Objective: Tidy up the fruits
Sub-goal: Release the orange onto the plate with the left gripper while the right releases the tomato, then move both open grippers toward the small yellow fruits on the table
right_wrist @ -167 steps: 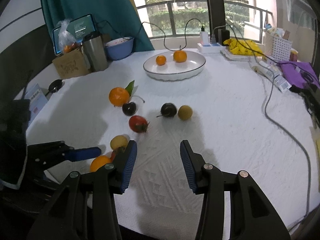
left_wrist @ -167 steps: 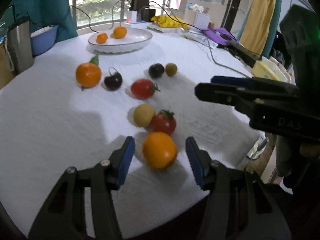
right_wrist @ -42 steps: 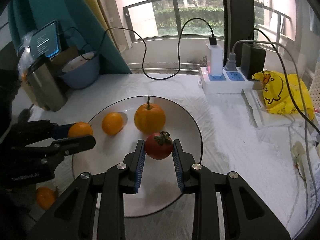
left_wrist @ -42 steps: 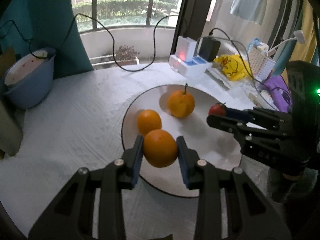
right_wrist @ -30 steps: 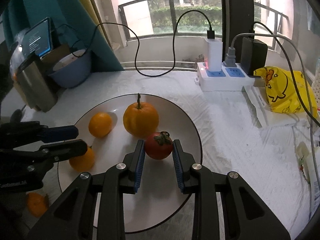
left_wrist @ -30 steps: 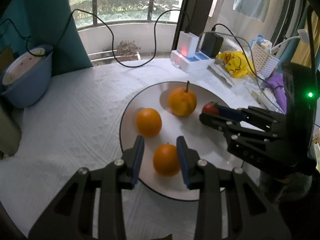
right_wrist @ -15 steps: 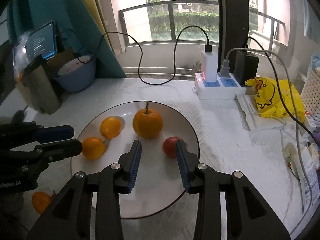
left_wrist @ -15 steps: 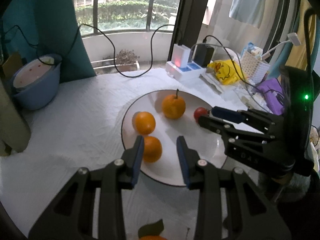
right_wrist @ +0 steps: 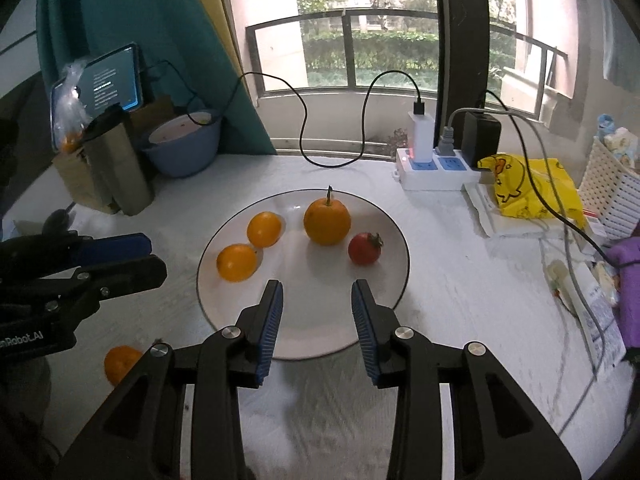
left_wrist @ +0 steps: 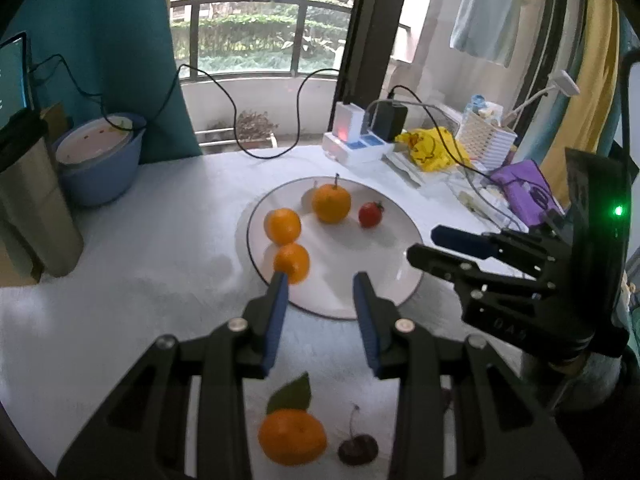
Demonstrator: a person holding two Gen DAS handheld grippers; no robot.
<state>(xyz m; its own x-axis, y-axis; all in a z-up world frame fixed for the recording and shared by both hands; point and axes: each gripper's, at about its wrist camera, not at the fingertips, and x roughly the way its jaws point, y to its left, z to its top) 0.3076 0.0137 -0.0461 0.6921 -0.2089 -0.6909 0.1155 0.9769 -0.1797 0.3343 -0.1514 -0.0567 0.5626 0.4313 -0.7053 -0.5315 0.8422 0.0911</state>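
Both grippers hang over the white-clothed counter [right_wrist: 460, 288] with nothing between their blue pads. The right gripper [right_wrist: 316, 286] has its jaws parted above the near rim of the white plate [right_wrist: 394, 240]; within the last second they were opening, and the red tomato [right_wrist: 364, 248] they clasped a second ago now lies free on the plate, its green calyx turned to the upper right. The left gripper [left_wrist: 320, 278] shows released jaws too — the orange [left_wrist: 292, 263] it carried just over a second ago sits at the plate's left edge.

Nearest the left wrist camera, a leafed mandarin [left_wrist: 292, 436] and a dark cherry [left_wrist: 357, 449] lie on the cloth, the cherry's stem pointing up and away. Since half a second ago both views have drawn back and more of the counter shows.

On the plate, a second small orange [right_wrist: 264, 229] touches the first or lies just beside it. A larger orange [right_wrist: 327, 221] stands stem-up behind the tomato.

The left gripper's body reads "Robot.AI" in the right wrist view; "DAS" is stamped on the right gripper in the left wrist view.

Farther off — a steel tumbler [right_wrist: 116, 164], a blue bowl [right_wrist: 182, 148], a white power strip [right_wrist: 436, 170] with chargers plugged in, a yellow duck-print bag [right_wrist: 528, 188], and a lit tablet screen [right_wrist: 112, 80] whose text is too small to read.
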